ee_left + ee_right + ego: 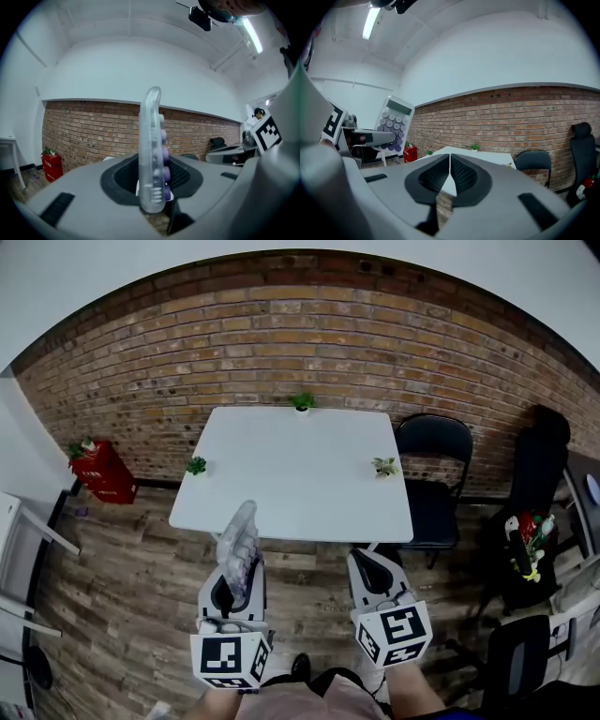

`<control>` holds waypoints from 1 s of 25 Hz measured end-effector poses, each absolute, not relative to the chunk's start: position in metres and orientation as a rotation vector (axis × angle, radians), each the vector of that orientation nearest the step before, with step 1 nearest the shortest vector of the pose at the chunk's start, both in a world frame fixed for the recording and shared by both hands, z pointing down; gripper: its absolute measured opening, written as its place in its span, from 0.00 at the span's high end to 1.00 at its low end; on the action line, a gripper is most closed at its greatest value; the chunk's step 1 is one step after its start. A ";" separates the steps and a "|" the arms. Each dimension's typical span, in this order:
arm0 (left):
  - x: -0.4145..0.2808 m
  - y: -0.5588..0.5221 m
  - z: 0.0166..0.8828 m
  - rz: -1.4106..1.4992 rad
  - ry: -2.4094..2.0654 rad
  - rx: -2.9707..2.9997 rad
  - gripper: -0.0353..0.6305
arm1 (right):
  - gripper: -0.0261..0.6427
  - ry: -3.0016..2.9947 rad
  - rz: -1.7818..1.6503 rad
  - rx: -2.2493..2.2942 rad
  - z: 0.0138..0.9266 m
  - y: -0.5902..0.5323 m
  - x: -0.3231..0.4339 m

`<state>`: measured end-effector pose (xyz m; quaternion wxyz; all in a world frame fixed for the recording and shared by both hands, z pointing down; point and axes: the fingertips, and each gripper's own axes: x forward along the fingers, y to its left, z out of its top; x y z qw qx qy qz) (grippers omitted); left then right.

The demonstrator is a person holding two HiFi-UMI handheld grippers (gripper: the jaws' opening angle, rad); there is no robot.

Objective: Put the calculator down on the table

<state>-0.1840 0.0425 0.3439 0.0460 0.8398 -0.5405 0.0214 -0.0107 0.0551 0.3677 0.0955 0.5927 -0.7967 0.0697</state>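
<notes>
Left gripper (232, 589): we find its jaws clamped on the calculator's lower end.
Calculator (152, 154): translucent case with purple keys. It stands upright and edge-on between the pads, and is held in the air before the table's near edge, not resting on it.
Right gripper (449, 174): we find its jaws together, with nothing between them.
Table (300, 488): white, set against the brick wall (281, 343). We note three small potted plants (302, 401) at its edges.
Chair (433, 474): black, just beside the table's right side.
</notes>
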 end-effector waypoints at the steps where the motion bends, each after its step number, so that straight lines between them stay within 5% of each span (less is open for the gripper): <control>1: -0.183 0.038 0.346 0.069 -1.641 2.565 0.74 | 0.95 -2.357 0.208 1.765 0.368 0.051 -0.009; 25: -0.062 -0.148 0.388 0.242 -1.512 2.583 0.74 | 0.95 -2.353 0.313 1.857 0.395 -0.134 0.106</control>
